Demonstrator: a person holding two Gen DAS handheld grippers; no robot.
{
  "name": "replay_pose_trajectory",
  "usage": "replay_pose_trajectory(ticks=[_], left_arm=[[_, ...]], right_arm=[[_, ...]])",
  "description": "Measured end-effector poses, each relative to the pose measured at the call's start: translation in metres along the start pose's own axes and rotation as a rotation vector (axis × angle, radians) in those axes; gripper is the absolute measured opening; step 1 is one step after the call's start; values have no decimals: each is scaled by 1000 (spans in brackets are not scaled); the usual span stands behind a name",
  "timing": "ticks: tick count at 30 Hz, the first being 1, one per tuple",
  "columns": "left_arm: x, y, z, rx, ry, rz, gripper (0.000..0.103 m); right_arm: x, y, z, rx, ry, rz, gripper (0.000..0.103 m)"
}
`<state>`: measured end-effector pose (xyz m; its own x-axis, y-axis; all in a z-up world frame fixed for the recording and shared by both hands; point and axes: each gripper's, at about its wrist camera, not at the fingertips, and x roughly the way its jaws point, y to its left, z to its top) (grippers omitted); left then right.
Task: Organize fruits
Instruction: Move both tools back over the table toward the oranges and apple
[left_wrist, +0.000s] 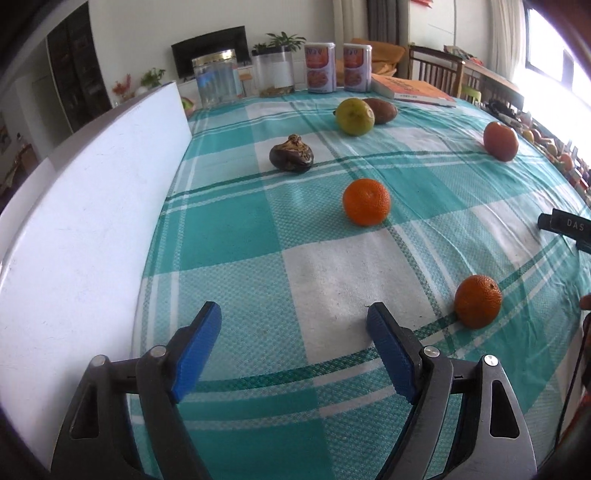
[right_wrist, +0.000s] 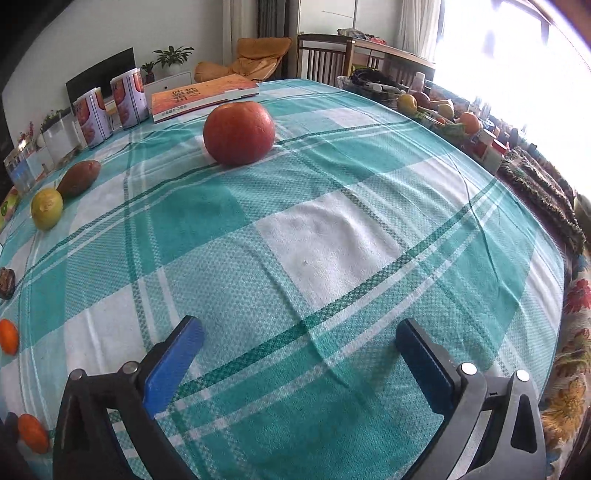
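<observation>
On the teal checked cloth lie two tangerines, one mid-table and one nearer on the right. Farther off are a dark shrivelled fruit, a yellow-green fruit, a brown fruit and a big red-orange fruit. My left gripper is open over bare cloth, the near tangerine just right of its right finger. My right gripper stands wide open with nothing between its fingers; the red-orange fruit lies well ahead of it. The tangerines show at that view's left edge.
A white board stands along the left side. At the far edge are jars, two cans and a book. More fruit and clutter fill the right side beyond the cloth. A chair stands behind.
</observation>
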<state>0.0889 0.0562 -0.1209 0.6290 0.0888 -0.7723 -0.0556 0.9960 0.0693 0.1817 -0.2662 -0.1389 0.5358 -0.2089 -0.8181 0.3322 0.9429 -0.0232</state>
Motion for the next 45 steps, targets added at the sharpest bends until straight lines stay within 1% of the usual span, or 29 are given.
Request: replay_pose_trajectory(ticks=[1, 3, 5, 8, 26, 45], left_arm=[[1, 0, 0, -7, 5, -4, 85], [4, 5, 0, -31, 16, -11, 89], [7, 12, 1, -68, 30, -35, 94], [7, 10, 0, -62, 32, -22, 95], [9, 10, 0, -66, 36, -14, 98], [10, 11, 0, -66, 36, -15, 98]], right_arm=[[4, -3, 5, 9, 2, 14, 103], [12, -6, 15, 8, 3, 11, 103], [15, -6, 21, -9, 4, 22, 103], [14, -5, 19, -12, 3, 24, 103], [14, -6, 19, -12, 3, 24, 103], [14, -6, 19, -12, 3, 24, 103]])
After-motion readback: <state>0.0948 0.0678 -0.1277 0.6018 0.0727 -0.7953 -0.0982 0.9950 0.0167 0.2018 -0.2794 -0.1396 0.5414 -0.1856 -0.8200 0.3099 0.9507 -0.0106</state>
